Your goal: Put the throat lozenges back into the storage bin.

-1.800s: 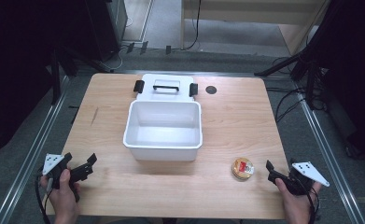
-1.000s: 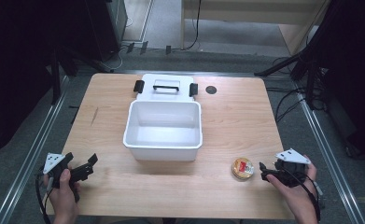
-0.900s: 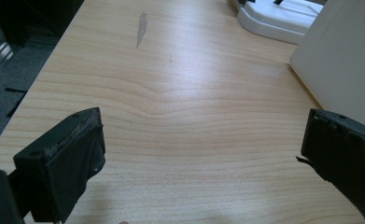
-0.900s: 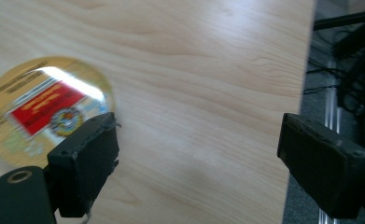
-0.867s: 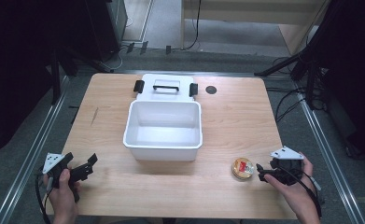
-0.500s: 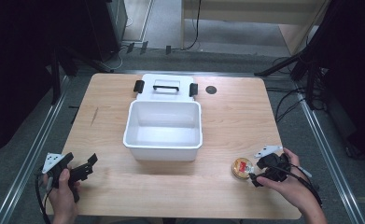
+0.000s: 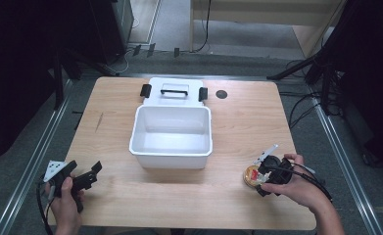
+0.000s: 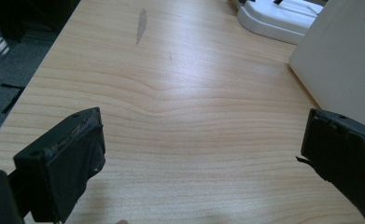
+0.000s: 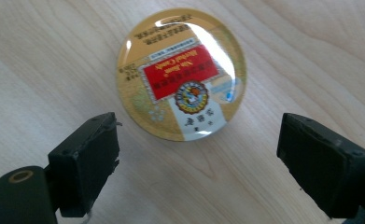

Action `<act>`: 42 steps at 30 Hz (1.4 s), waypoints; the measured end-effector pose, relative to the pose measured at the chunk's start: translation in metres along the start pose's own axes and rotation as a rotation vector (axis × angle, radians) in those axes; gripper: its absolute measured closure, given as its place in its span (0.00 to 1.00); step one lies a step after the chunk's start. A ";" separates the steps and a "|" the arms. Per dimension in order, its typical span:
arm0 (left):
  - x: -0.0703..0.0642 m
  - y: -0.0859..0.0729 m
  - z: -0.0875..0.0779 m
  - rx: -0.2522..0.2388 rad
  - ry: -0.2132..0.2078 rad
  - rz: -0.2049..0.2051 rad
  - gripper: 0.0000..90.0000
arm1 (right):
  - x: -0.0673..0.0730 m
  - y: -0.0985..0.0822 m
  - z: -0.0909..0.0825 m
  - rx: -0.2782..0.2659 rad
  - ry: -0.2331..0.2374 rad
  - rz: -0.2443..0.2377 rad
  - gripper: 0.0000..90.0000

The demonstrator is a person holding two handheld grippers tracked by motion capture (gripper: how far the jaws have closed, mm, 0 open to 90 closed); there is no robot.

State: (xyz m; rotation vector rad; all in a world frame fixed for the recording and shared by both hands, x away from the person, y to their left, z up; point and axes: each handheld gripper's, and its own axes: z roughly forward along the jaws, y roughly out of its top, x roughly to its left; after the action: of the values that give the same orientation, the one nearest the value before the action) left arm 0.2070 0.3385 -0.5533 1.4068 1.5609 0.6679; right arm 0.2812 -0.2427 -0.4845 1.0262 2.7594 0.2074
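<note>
A small round tin [image 9: 181,73] with a gold-and-red label lies flat on the wooden table [image 7: 238,122], near its front right corner and to the right of the open white bin [image 7: 171,135]. The right gripper [image 9: 196,168] is held low over it, jaws spread apart and nothing gripped, apparently lined up so the tin can be taken between them. The left gripper [image 8: 203,163] is kept wide open and idle at the front left corner, clear of the work.
</note>
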 end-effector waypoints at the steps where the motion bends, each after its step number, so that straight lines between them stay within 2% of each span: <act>1: 0.000 0.000 0.000 0.000 -0.001 -0.001 0.00 | 0.001 0.005 0.001 0.024 0.005 -0.009 0.15; 6: 0.001 0.000 0.000 0.002 -0.002 -0.002 0.00 | 0.002 0.015 0.004 0.064 0.022 -0.019 0.15; 14: 0.000 0.000 0.001 0.004 -0.003 -0.001 0.00 | 0.003 0.027 0.011 0.099 0.043 -0.027 0.15; 21: 0.000 0.000 0.001 0.007 -0.006 -0.002 0.00 | 0.003 0.035 0.017 0.118 0.046 0.001 0.14; 28: 0.001 0.001 0.001 0.011 -0.013 -0.005 0.00 | 0.004 0.040 0.024 0.130 0.038 0.009 0.14; 33: 0.001 0.001 0.001 0.015 -0.015 -0.006 0.00 | 0.004 0.043 0.031 0.146 0.031 0.045 0.16; 35: 0.001 0.001 0.001 0.015 -0.014 -0.006 0.00 | 0.003 0.043 0.031 0.147 0.032 0.044 0.17; 37: 0.001 0.001 0.001 0.016 -0.014 -0.004 0.00 | 0.002 0.042 0.033 0.140 0.030 0.059 0.22; 42: 0.001 0.001 0.002 0.019 -0.014 -0.003 0.00 | 0.001 0.041 0.032 0.131 0.040 0.065 0.23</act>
State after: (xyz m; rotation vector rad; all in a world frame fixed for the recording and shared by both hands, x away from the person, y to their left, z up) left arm 0.2091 0.3397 -0.5538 1.4196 1.5617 0.6417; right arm 0.3139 -0.2092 -0.5080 1.1570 2.8097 0.0572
